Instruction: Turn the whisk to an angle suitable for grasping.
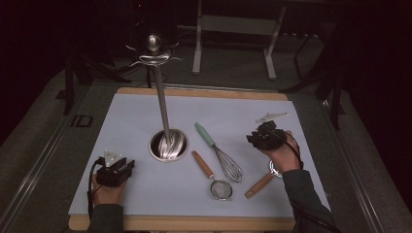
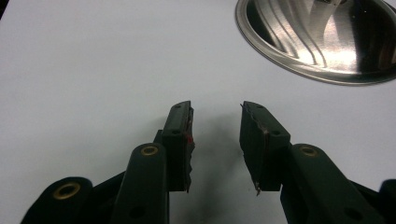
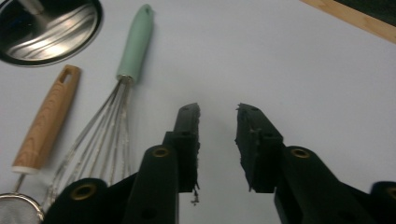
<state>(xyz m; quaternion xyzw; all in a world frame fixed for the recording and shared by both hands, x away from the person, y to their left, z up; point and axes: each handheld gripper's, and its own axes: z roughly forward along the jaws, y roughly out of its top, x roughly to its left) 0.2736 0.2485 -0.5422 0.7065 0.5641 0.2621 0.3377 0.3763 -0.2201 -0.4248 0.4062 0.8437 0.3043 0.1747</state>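
Observation:
A steel utensil stand has a round base (image 1: 168, 144) on the white mat (image 1: 126, 116), and its pole rises to a ring of hooks (image 1: 153, 52). To its right lie a whisk (image 1: 219, 151) with a mint handle and a small strainer (image 1: 214, 178) with a wooden handle. A third wooden-handled tool (image 1: 259, 185) lies partly under the right forearm. My left gripper (image 1: 125, 166) rests near the front left, open and empty (image 2: 215, 109), facing the base (image 2: 322, 42). My right gripper (image 1: 262, 135) hovers right of the whisk (image 3: 105, 126), open with only mat between its jaws (image 3: 217, 109).
The mat lies on a wooden board (image 1: 194, 224) whose edge shows at front and back. A small pale flat piece (image 1: 271, 116) lies on the mat beyond the right gripper. Dark floor and metal table legs (image 1: 197, 43) stand behind the board.

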